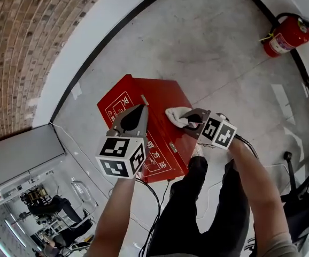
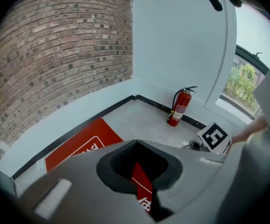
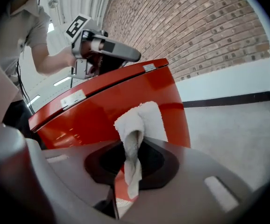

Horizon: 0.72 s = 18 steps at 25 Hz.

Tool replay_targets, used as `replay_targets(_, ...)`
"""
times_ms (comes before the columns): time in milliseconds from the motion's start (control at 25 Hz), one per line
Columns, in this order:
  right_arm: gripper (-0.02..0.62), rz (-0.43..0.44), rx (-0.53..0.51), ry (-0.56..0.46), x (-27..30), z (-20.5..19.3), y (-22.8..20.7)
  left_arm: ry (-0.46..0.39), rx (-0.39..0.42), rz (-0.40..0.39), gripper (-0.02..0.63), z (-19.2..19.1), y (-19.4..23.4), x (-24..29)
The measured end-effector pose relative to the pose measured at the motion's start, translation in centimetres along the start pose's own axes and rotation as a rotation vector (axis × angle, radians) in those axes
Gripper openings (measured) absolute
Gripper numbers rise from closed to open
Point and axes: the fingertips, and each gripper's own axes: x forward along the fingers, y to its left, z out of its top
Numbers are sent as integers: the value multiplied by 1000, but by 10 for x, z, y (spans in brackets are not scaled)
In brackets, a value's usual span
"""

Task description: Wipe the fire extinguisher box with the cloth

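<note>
Right-hand gripper [image 1: 191, 123] pinches a white terry cloth [image 3: 137, 122]: its jaws stand narrow on a twisted strand, and the rest bunches just ahead of the tips. Directly in front of it lies the red metal fire extinguisher box [image 3: 102, 106] on the grey floor. The wad seems to rest on the red face, though the right gripper view does not make the contact sure.

The left-hand gripper [image 1: 142, 108] hovers over the box's far side, beyond the cloth. Its jaws look drawn together with nothing between them, so nothing appears to steady the box.

The main risk is the thin hold. A firm stroke could drag the strand out of the jaws and leave the cloth behind. With so small a wad ahead, the tips might scrape the paint if the gripper presses low. Terry loops may snag on the small silver plate [image 3: 73, 98] at the lid seam. An unheld box could also slide on the smooth floor.
</note>
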Motion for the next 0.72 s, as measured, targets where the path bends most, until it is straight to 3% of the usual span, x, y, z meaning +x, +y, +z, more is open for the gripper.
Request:
replay_targets(200,83,44,29,-30,-27,-30,57,28,11,-17,2,-14,-48,-14)
replay_targets(400,83,69,53,-86,-52,-35,98,34,-26,-35,0,-31,-104,-34)
replay_targets(720,84,28,187,-84,-61,-55,103,56,-79,-69,2,-56,-179,-78)
